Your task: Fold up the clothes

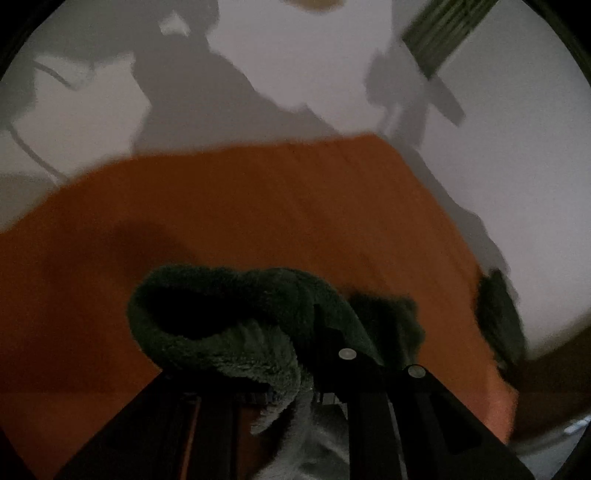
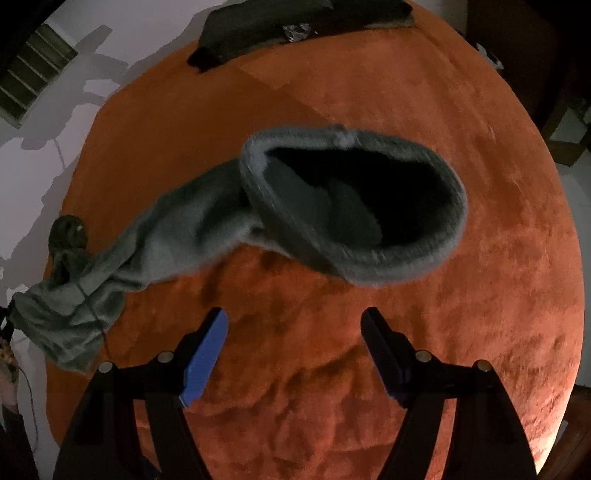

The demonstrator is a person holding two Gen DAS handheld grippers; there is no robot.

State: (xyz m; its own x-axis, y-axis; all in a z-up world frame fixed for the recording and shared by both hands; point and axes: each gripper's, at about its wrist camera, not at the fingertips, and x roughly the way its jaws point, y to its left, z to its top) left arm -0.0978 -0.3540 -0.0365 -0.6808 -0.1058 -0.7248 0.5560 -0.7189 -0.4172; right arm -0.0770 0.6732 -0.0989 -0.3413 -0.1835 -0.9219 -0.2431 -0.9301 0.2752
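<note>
A grey-green fleecy garment [image 2: 192,218] hangs stretched above the orange plush surface [image 2: 369,369]. Its wide round opening [image 2: 354,199] gapes toward the right wrist camera, and its narrow end runs off to the lower left. My right gripper [image 2: 293,314] stands open just short of that opening, its blue pads [image 2: 207,354] bare and nothing between them. In the left wrist view the same garment [image 1: 229,332] is bunched in a thick fold at my left gripper [image 1: 354,332], which is shut on it. The fabric hides the left fingertips.
A dark folded cloth [image 2: 295,22] lies at the far edge of the orange surface. Pale floor [image 1: 498,129] with hard shadows surrounds it. A green striped object [image 2: 33,70] sits on the floor at the upper left, and dark furniture [image 2: 569,110] stands at the right.
</note>
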